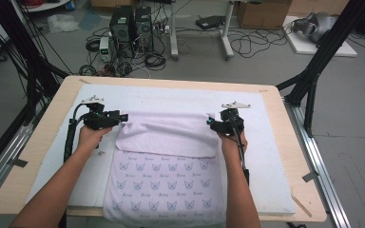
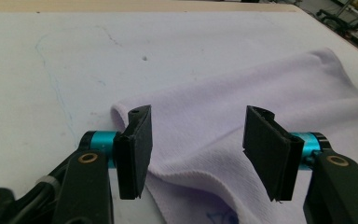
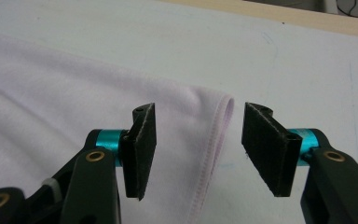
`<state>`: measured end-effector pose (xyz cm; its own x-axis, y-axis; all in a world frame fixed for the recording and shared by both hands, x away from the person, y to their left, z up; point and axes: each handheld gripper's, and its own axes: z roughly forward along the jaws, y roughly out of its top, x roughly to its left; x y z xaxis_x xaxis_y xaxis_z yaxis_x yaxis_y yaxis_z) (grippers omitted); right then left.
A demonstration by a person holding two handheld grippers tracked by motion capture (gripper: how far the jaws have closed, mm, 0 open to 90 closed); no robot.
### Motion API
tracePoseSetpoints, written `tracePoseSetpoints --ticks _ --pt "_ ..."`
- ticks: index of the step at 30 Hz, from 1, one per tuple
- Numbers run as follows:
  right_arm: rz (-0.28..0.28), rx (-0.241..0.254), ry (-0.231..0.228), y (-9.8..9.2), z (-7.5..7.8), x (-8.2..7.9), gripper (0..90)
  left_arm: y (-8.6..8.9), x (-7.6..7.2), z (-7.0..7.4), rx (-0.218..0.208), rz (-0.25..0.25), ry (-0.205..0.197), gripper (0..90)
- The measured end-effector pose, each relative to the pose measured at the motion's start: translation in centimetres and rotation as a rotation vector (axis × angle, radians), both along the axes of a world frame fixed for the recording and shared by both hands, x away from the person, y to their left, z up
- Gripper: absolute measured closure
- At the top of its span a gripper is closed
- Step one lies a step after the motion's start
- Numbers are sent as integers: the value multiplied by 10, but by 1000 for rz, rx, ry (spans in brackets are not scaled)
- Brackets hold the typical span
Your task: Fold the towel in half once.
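A lilac cloth with small printed figures lies on the white mat, its far part folded back toward me with the plain side up. My left gripper sits at the fold's left corner. In the left gripper view that gripper is open, with the cloth lying slack on the mat below and between the jaws, untouched by the pads. My right gripper is at the fold's right corner. In the right gripper view it is open over the cloth's stitched hem.
The mat covers most of a wooden table. The cloth's near edge hangs at the table's front edge. Black frame posts stand to the right and left. Computers and cables lie on the floor beyond the table.
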<state>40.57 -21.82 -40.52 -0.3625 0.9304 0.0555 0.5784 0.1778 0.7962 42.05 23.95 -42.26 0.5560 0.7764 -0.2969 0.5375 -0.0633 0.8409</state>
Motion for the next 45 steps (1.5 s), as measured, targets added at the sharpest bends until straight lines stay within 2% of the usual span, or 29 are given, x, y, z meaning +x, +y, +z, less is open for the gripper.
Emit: tracePoseSetpoints --ticks 6,8,11,15,18,21,23,25,28,32,35,39,41,45 --pt "18 25 4 -11 -3 -22 432 7 -23 -3 -16 -24 8 441" --pt "26 36 -8 -14 -4 -32 439 10 -31 -4 -13 -28 4 441" --pt "45 23 -9 -16 -6 -46 448 11 -44 -7 -13 -46 -9 448" --pt "57 -14 -14 -22 -10 -62 467 11 -56 -13 14 -66 -9 451" --pt "75 -15 -4 -24 -13 -72 489 10 -63 -15 32 -82 -11 468" --pt "119 -12 -2 -23 -14 -83 504 8 -69 -17 55 -107 1 494" --pt "145 -2 -4 -21 -15 -89 509 8 -74 -18 55 -112 -1 509" --pt "163 20 -4 -18 -17 -95 517 9 -78 -20 56 -105 4 526" --pt "211 15 11 -9 -23 -103 550 8 -83 -25 80 -90 19 550" --pt "248 -7 32 -1 -28 -104 604 6 -84 -27 106 -81 12 601" --pt "263 -37 48 2 -31 -103 675 2 -85 -29 142 -99 17 664" --pt "294 -96 60 4 -36 -103 806 -3 -89 -26 180 -112 -4 880" --pt "301 -97 44 3 -35 -103 865 -3 -91 -23 173 -113 -17 895" --pt "300 -89 27 1 -33 -105 870 -1 -93 -19 145 -100 -31 896"
